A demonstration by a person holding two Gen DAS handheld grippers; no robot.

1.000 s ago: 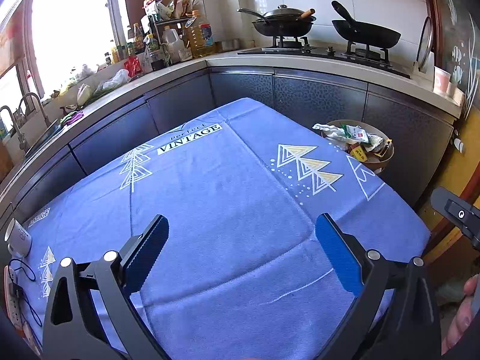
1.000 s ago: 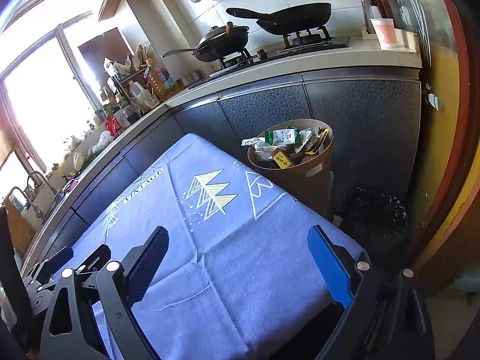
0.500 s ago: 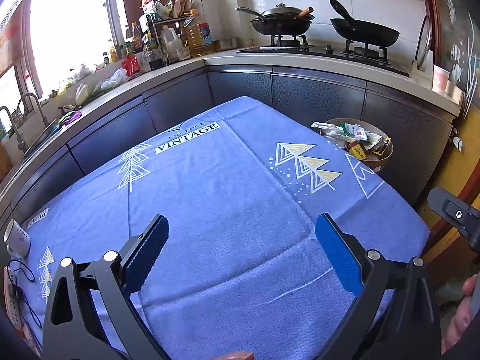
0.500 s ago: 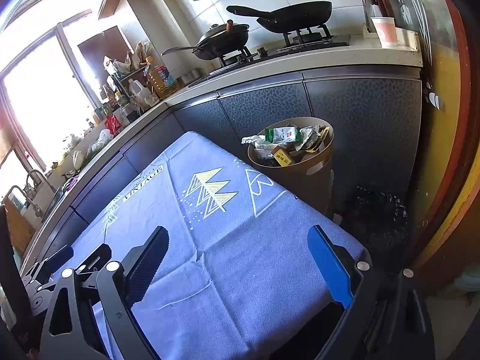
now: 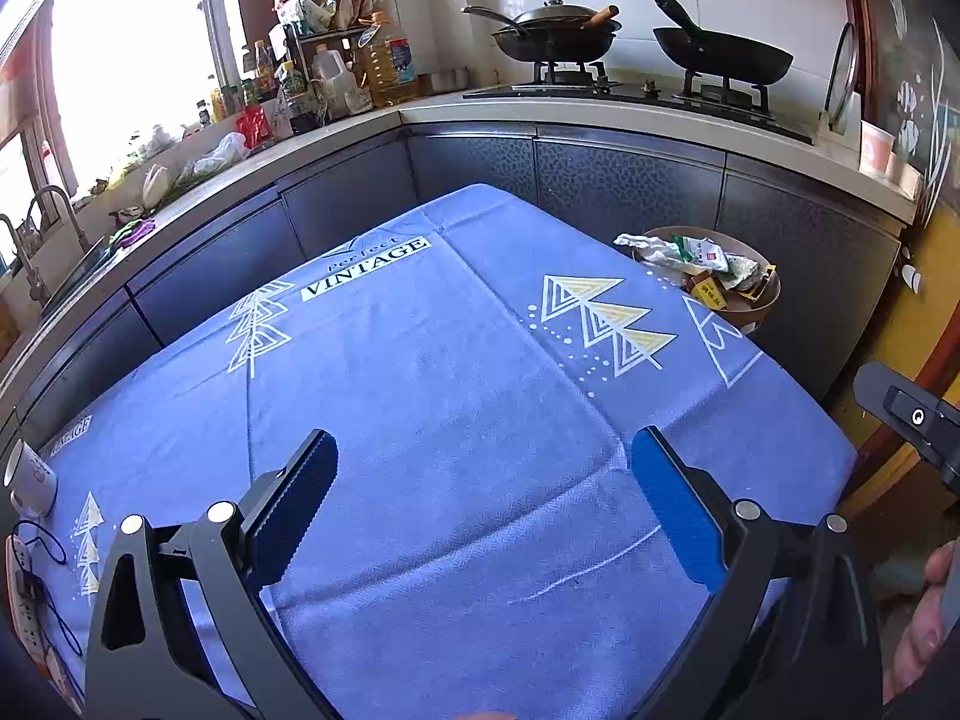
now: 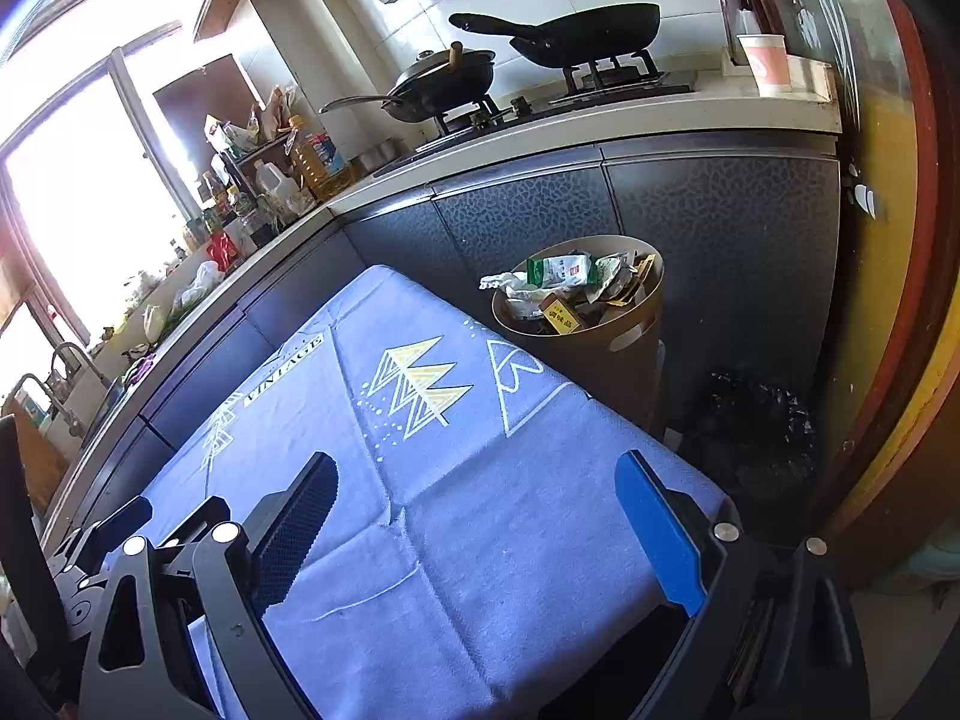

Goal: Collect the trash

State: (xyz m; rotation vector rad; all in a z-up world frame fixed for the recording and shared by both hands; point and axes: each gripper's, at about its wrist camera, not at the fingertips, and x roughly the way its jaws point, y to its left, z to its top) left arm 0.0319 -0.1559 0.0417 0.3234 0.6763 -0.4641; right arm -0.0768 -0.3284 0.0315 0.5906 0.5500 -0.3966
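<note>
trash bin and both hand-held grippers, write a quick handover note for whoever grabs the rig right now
Left hand-held gripper: open, holding nothing, above the blue tablecloth.
Right hand-held gripper: open, holding nothing, above the same cloth near its right edge.
Trash bin: on the floor past the table's far right corner, against the dark cabinets, piled to the rim with wrappers and packets.
Done: no loose trash shows on the visible part of the cloth; the trash in view sits in the bin.
Left: a white mug and a cable sit at the left edge; check areas out of view for leftover trash.

Table under blue patterned tablecloth, white mug and power strip at its left edge
</note>
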